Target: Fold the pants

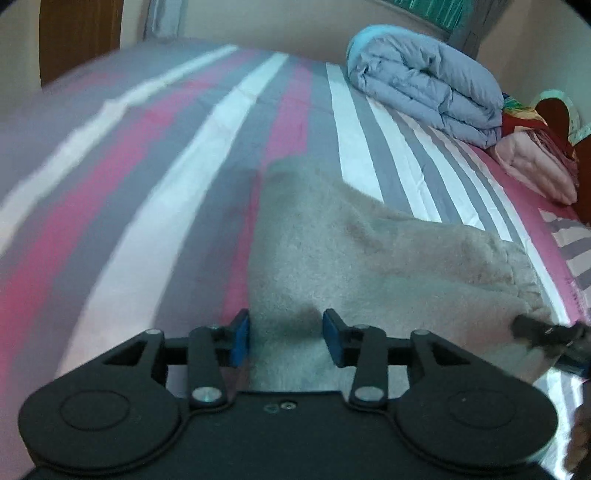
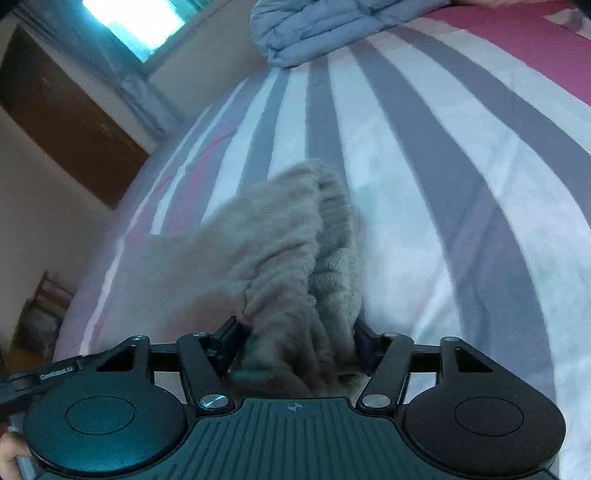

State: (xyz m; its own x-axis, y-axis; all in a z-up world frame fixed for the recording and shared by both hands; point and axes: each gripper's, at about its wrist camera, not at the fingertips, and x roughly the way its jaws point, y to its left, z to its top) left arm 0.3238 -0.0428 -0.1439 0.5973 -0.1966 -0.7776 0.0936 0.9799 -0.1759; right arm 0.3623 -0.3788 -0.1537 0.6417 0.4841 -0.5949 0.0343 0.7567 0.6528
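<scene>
The beige fleece pants (image 1: 369, 254) lie on the striped bedsheet (image 1: 147, 177). My left gripper (image 1: 284, 338) has its blue pads apart with the pants' near edge lying between them; the pads do not press the cloth. My right gripper (image 2: 295, 343) holds the bunched elastic waistband of the pants (image 2: 295, 251) between its fingers, which are partly hidden by fabric. The right gripper's tip also shows in the left wrist view (image 1: 546, 332) at the pants' right edge.
A folded light-blue quilt (image 1: 424, 85) sits at the far side of the bed, also in the right wrist view (image 2: 314, 26). Pink folded bedding (image 1: 535, 166) and colourful cloth lie at the right. A brown door (image 2: 62, 114) and window stand beyond the bed.
</scene>
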